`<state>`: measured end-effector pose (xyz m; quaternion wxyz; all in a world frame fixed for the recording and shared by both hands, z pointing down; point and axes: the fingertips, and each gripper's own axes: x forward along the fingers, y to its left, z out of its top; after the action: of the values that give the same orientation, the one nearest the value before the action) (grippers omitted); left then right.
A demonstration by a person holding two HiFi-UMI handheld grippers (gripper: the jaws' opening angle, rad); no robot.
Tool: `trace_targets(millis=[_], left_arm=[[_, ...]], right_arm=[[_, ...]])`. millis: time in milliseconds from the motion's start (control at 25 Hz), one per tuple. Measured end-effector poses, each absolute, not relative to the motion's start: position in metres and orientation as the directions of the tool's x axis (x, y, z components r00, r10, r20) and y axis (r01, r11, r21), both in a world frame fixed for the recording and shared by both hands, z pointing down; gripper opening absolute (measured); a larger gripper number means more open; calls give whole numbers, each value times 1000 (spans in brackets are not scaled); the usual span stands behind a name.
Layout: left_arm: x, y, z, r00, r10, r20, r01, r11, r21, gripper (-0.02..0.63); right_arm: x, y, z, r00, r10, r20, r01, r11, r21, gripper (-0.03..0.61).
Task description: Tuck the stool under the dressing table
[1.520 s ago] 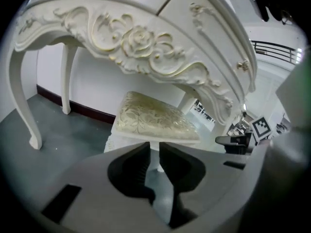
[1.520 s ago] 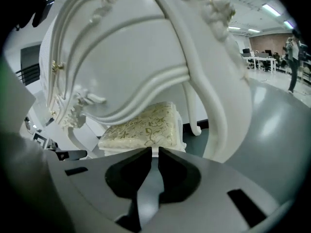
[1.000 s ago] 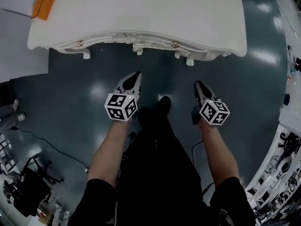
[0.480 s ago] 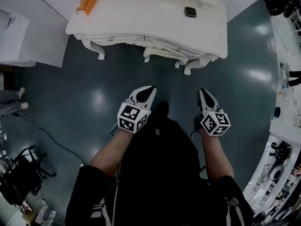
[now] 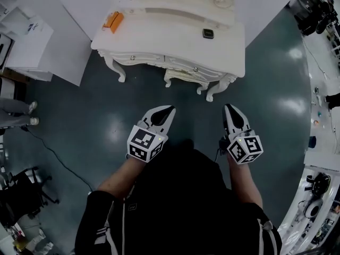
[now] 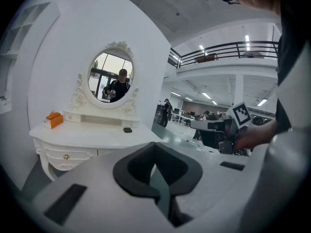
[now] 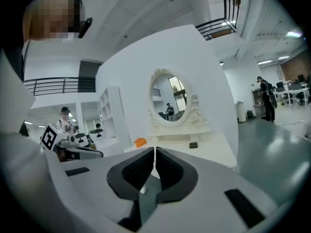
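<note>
Left hand-held gripper [image 5: 170, 109] jaws together, empty; right hand-held gripper [image 5: 228, 107] likewise closed, empty; both near the white counter [image 5: 159, 37], not touching it.

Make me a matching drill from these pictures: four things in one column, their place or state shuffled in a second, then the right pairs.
Column one:
1. orange box
2. small black object
3. oval mirror
4. left claw

Column two:
A. shut, nothing in it
B. on the table top, right part in the head view
C. upright at the table's back
D. on the table top, left end in the head view

Pairs: 1-D, 2-B, 3-C, 4-A
</note>
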<state>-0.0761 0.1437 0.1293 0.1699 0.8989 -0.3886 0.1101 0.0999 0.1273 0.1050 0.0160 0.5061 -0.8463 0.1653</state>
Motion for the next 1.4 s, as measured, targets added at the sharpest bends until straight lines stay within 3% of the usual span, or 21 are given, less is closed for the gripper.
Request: trace_targets(millis=[320,520,720,1400], left_arm=[[-40,173,60,643,-728,237,-766,-606,215,5],[-25,183,37,620,-760,195,-784,-588,201,6],[-14,187,30,606,-772,188,-795,-585,162,5],[-29,162,16,573,-799,183,-819,-565,103,6]], right_arm=[[77,174,62,-630,-773,76,-762,596,-253,21],[80,197,36,-698,-713,67,-710,675,-202,21],[90,205,11,-716,-698,-1,-685,703,-190,20],[84,181,-6,-737,-675,-33,-663,732,-159,18]])
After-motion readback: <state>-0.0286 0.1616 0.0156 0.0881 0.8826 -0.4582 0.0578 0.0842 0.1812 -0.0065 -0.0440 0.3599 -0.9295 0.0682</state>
